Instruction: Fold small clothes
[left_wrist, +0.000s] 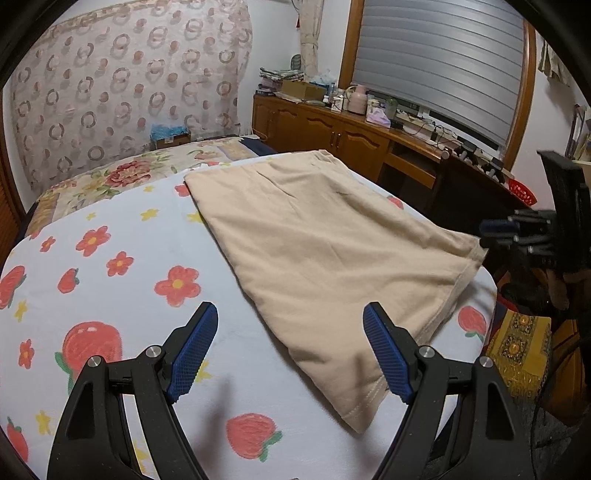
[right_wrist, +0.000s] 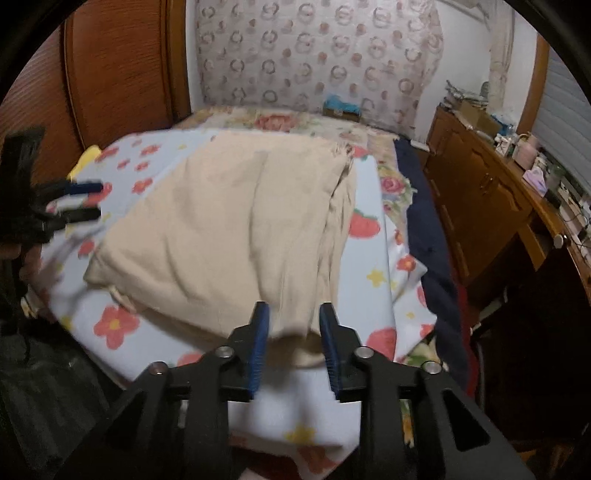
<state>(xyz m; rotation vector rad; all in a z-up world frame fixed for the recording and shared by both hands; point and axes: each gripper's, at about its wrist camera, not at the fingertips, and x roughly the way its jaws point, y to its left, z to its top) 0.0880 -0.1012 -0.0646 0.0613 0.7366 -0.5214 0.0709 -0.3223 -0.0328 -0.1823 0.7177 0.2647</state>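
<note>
Beige garment (left_wrist: 317, 236) folded on the flowered sheet (left_wrist: 122, 258).
Left gripper (left_wrist: 290, 314) gapes wide just beside its hem; right gripper (right_wrist: 294, 314), narrower, straddles its near edge.

We find no writing, label, brand, number or sign that we can read in either view. The pale blue bed sheet (left_wrist: 122, 229) ahead of the fingers carries only drawn red flowers, strawberries and yellow stars, no letters. The small cardboard box with blue contents (left_wrist: 170, 136), far beyond the fingers against the patterned hanging cloth (left_wrist: 122, 81), shows a pale patch on its side, too small to tell whether it is print. The bottles and boxes on the brown wooden surface (left_wrist: 369, 122), off to the right of the fingers, are too small and blurred.
</note>
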